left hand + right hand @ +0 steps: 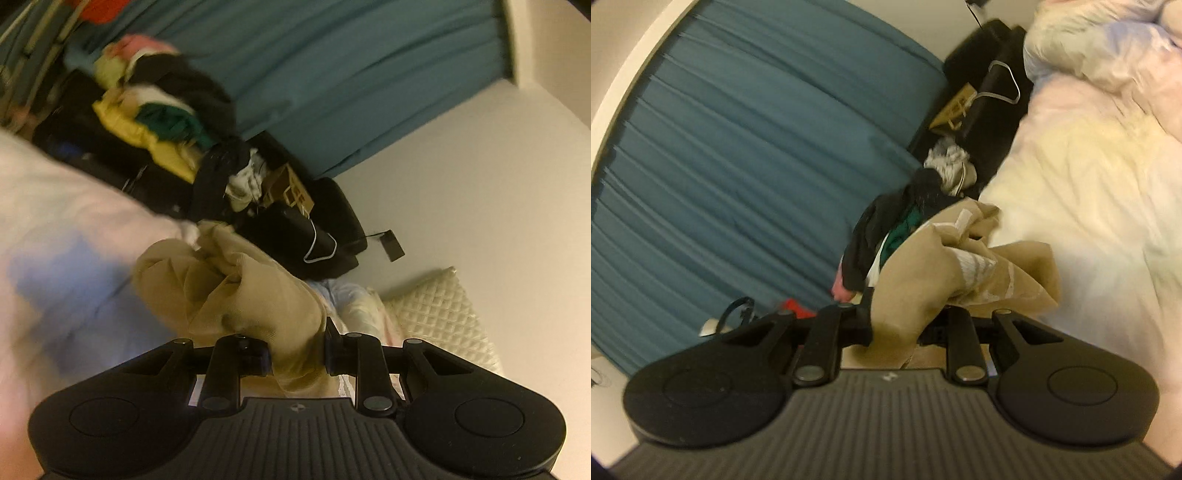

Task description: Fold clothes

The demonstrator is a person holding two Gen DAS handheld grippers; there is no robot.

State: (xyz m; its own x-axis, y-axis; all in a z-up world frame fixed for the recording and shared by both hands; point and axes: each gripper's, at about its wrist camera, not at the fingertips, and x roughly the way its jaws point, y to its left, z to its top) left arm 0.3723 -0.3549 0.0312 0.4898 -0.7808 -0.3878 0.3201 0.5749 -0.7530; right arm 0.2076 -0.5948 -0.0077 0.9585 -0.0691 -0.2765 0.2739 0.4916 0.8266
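Note:
A tan garment (236, 288) is bunched up and held above the bed. My left gripper (297, 354) is shut on one end of it, the cloth spilling forward over the fingers. In the right wrist view the same tan garment (923, 280), with a white printed patch and white stripes, hangs crumpled from my right gripper (895, 326), which is shut on its edge. Both views are tilted and blurred.
A pale pastel duvet (1089, 177) covers the bed (66, 236). A heap of mixed clothes (155, 110) lies on a black couch (332, 206) by the teal curtain (757, 140). A quilted white pillow (443, 317) rests near the wall.

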